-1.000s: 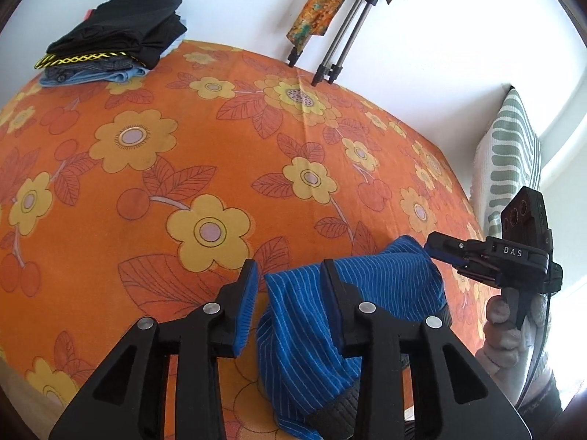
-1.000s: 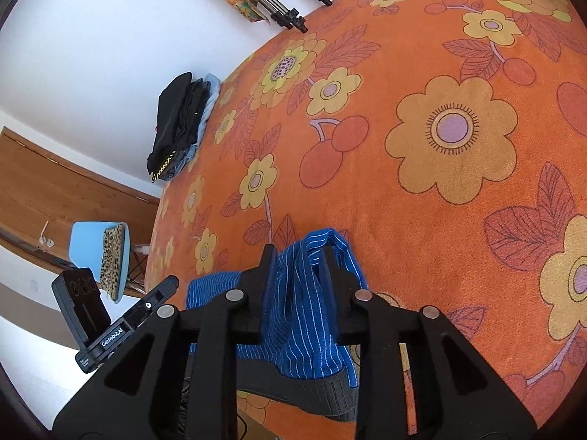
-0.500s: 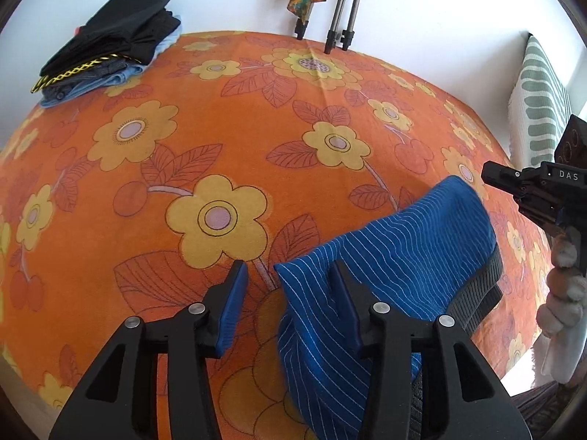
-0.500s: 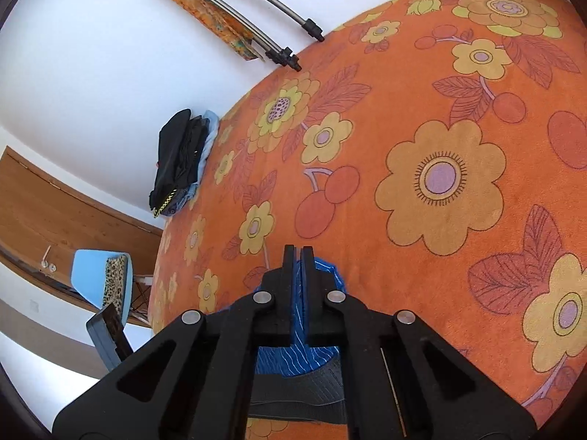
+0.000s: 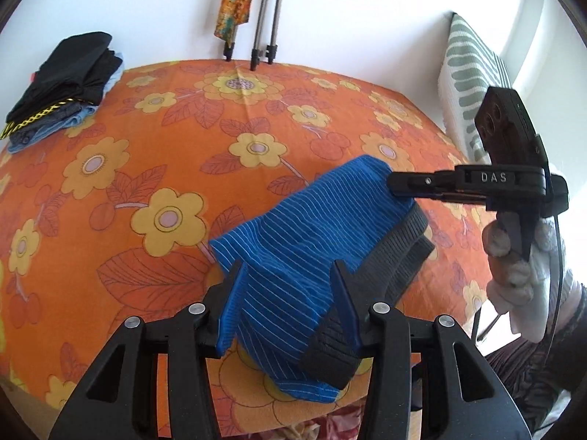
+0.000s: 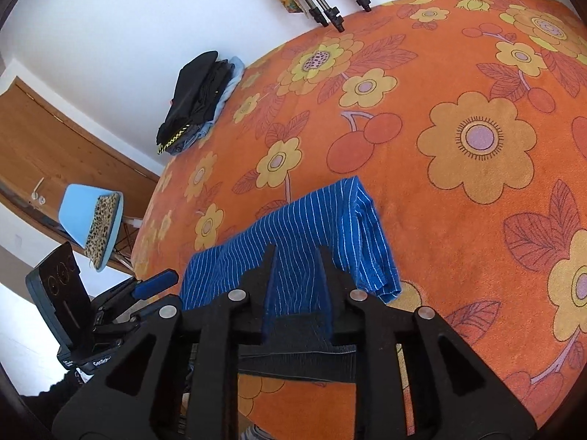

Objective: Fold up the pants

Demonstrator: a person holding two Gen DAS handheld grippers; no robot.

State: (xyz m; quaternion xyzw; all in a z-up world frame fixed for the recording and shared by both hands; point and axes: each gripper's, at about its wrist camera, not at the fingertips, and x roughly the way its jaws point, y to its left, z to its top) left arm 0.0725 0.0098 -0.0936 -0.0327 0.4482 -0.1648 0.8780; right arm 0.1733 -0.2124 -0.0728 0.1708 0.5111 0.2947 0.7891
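Blue pinstriped pants [image 5: 308, 242] with a dark ribbed waistband [image 5: 400, 245] lie bunched at the near edge of the orange flowered bed; they also show in the right wrist view [image 6: 312, 227]. My left gripper [image 5: 290, 275] is open, with the fabric lying between its jaws. My right gripper [image 6: 295, 256] is open, its jaws astride the cloth near the waistband. In the left wrist view the right gripper [image 5: 396, 185] reaches in from the right and touches the far corner of the pants. The left gripper shows at the lower left of the right wrist view [image 6: 154, 284].
A stack of folded dark clothes [image 5: 62, 80] sits at the far left corner of the bed [image 5: 165, 146]. Tripod legs [image 5: 264, 18] lean on the wall behind. A striped cushion [image 5: 473, 84] stands at the right. A blue chair [image 6: 91, 220] is beside the bed.
My right gripper was shut on the pants half a second ago and now stands open. The left gripper has moved forward so the cloth lies between its jaws. The pants have spread wider.
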